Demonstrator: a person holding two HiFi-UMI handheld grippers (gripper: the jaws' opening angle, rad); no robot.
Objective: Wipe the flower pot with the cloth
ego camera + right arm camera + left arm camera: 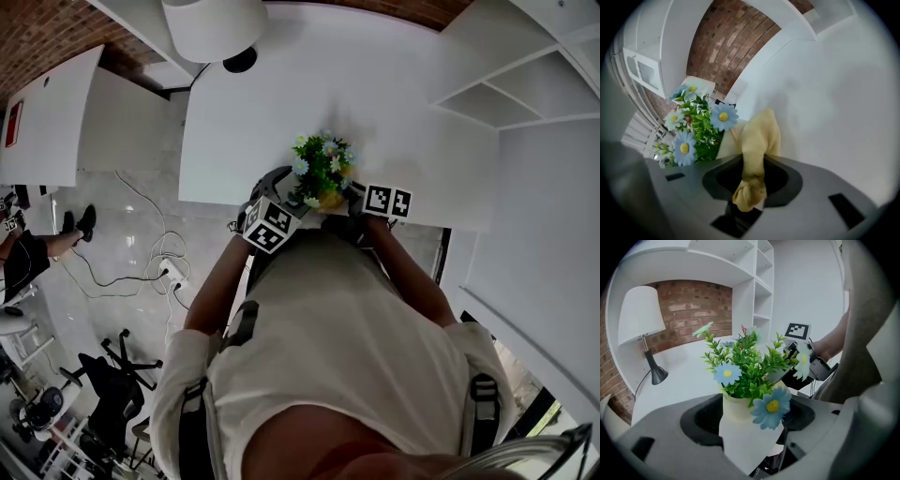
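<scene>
The person (337, 356) is standing at the near edge of a white table (394, 112) and is holding one gripper in each hand, both close together in front of the body. The left gripper (750, 437) is clamping the flower pot (736, 408): its two grey jaws are pressing on the cream wall of the pot from both sides, and the pot is sitting upright between them. A green plant (747, 366) with blue and white daisy flowers is rising out of the pot. The right gripper (750, 185) is gripping the yellow cloth (759, 136); its jaws are standing narrow and are pinching a twisted bunch of the fabric, while the free upper fold is lying against the side of the pot, just below the leaves. The pot is at the front edge of the table; whether its base is resting on the table I cannot tell. Behind the pot a white lamp (641, 310) is standing before a brick wall (689, 305), with white shelves (759, 291) beside it.
</scene>
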